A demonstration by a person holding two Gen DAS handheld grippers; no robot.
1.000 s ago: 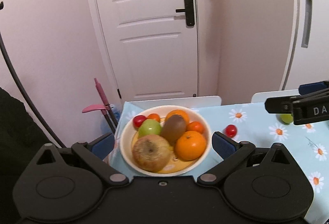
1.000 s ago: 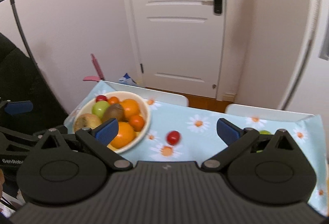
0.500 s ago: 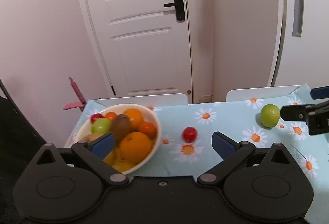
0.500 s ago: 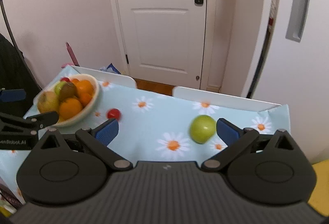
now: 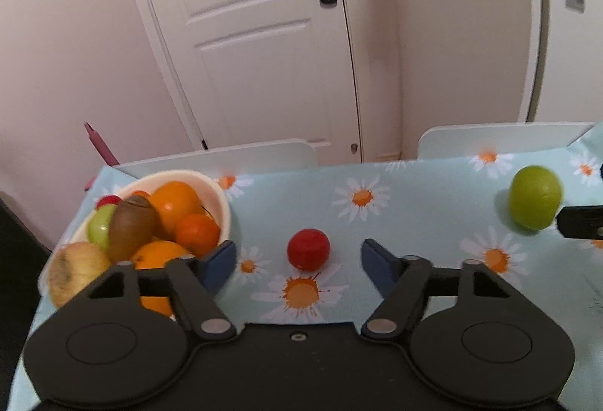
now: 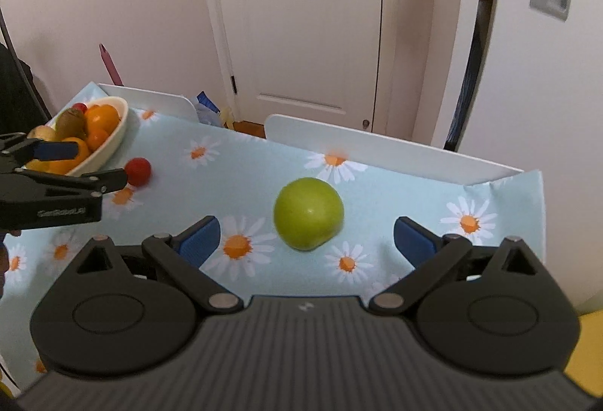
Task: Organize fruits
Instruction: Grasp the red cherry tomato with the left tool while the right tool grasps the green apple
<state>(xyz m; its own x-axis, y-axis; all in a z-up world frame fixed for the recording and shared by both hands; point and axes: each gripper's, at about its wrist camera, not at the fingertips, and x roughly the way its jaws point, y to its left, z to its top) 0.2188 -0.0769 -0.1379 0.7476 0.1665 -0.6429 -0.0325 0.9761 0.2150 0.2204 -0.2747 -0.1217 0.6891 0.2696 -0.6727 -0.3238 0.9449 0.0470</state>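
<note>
A cream bowl (image 5: 222, 201) holds oranges, a kiwi, a green apple and a brown fruit at the table's left end; it also shows in the right wrist view (image 6: 115, 137). A small red fruit (image 5: 308, 249) lies on the daisy tablecloth just ahead of my open, empty left gripper (image 5: 298, 258), in line with the gap between its fingers. A green apple (image 6: 308, 214) lies just ahead of my open, empty right gripper (image 6: 306, 239), also in line with its gap. The apple shows at the right in the left wrist view (image 5: 535, 198). The left gripper shows in the right wrist view (image 6: 90, 166).
The tablecloth (image 6: 233, 177) is light blue with daisies. Two white chair backs (image 5: 226, 156) (image 6: 384, 147) stand along the table's far edge. A white door (image 5: 256, 34) and a pink handle (image 5: 100, 143) are behind.
Both grippers have swung right and moved forward. The left one left the bowl and now faces the red fruit. The right one closed in on the green apple.
</note>
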